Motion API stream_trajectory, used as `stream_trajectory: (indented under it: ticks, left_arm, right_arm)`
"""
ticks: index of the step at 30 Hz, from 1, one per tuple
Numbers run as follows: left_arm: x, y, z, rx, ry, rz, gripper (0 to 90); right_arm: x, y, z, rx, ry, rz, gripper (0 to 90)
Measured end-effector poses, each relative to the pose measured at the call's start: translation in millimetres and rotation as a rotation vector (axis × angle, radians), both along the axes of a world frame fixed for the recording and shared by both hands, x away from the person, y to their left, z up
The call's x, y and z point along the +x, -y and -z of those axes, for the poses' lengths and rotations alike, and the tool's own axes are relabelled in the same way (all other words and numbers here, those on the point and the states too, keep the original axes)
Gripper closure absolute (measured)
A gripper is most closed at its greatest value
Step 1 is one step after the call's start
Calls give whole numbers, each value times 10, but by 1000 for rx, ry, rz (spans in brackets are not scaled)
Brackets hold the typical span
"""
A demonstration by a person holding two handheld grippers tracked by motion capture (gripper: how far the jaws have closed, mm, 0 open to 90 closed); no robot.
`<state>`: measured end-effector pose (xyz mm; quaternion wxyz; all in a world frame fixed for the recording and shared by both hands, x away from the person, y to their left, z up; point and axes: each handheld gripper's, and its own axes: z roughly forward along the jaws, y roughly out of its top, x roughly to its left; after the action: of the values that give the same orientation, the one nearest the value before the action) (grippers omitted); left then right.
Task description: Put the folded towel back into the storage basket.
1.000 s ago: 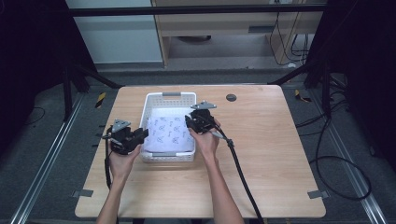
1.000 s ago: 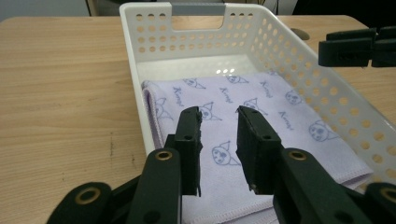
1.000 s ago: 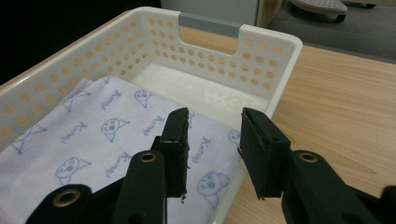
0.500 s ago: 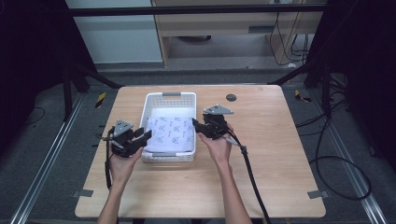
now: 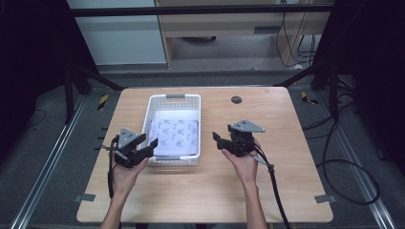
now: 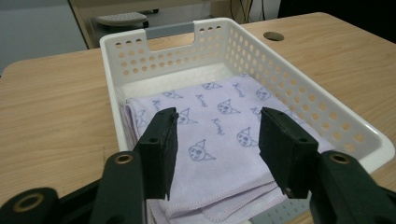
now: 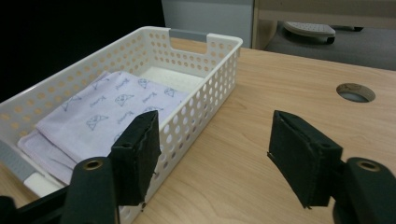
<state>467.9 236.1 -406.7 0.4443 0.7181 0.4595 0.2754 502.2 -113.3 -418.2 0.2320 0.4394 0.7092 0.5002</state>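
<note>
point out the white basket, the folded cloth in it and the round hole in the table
white basket [image 5: 175, 161]: high view, on its near rim.
folded lilac cloth [image 6: 219, 135]: left gripper view, on its printed top face.
round table hole [image 7: 355, 92]: right gripper view, at its middle.

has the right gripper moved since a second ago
Yes. The right gripper has pulled away from the white basket, going right and toward the person; it now sits over bare table, jaws open.

Basket [image 6: 299, 93] near end: cut off by the left gripper view's bottom edge.
Folded cloth [image 7: 102, 116] near corner: hidden behind the right gripper's jaw.
Cloth print: too small to read from the high view.
</note>
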Motion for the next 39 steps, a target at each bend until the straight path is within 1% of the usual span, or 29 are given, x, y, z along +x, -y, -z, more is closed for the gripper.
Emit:
stream_trajectory:
  ticks: [5, 7, 10, 13, 15, 16, 21, 24, 28, 29, 31, 33, 36, 37, 38, 39]
  left_arm:
    - [-93, -46, 23, 10, 5, -4, 441]
    - [-127, -68, 30, 13, 9, -5, 427]
    - [-179, -105, 43, 13, 15, -11, 411]
    - [-218, -126, 53, 6, 14, -11, 394]
    - [-249, -121, 62, 3, 18, -2, 384]
    - [-264, -114, 70, 8, 22, 3, 380]
    - [-330, -92, 133, 29, 12, 14, 366]
    - [-362, -99, 168, 33, 6, 19, 364]
    - [-425, -127, 205, 38, 4, 24, 356]
    - [-425, -127, 205, 38, 4, 24, 354]
    - [-470, -149, 220, 41, 7, 28, 347]
    - [-529, -192, 252, 46, 8, 30, 338]
    - [-576, -256, 316, 54, -5, 24, 328]
    - [-576, -256, 316, 54, -5, 24, 326]
    - [-594, -301, 358, 57, -17, 15, 321]
    - [-594, -301, 358, 57, -17, 15, 318]
  right_arm:
    - [-117, 143, 88, 7, 0, 9, 256]
    - [-163, 205, 125, -1, -7, 14, 236]
    - [-234, 297, 178, -7, -5, 23, 221]
    - [-312, 404, 246, 12, -10, 37, 203]
    - [-358, 462, 293, 22, -13, 48, 191]
    - [-384, 496, 321, 24, -15, 53, 186]
    - [-485, 669, 439, 22, -32, 82, 167]
    - [-526, 762, 495, 21, -29, 103, 165]
    - [-574, 871, 571, 11, -38, 128, 151]
    - [-574, 871, 571, 11, -38, 128, 151]
    - [-607, 953, 618, -6, -39, 143, 143]
    - [-621, 995, 637, -6, -36, 153, 142]
    - [-641, 1067, 655, -10, -35, 168, 136]
    - [-643, 1082, 661, -8, -33, 171, 136]
    - [-649, 1105, 669, -4, -35, 176, 136]
    - [-653, 1120, 674, -6, -38, 179, 135]
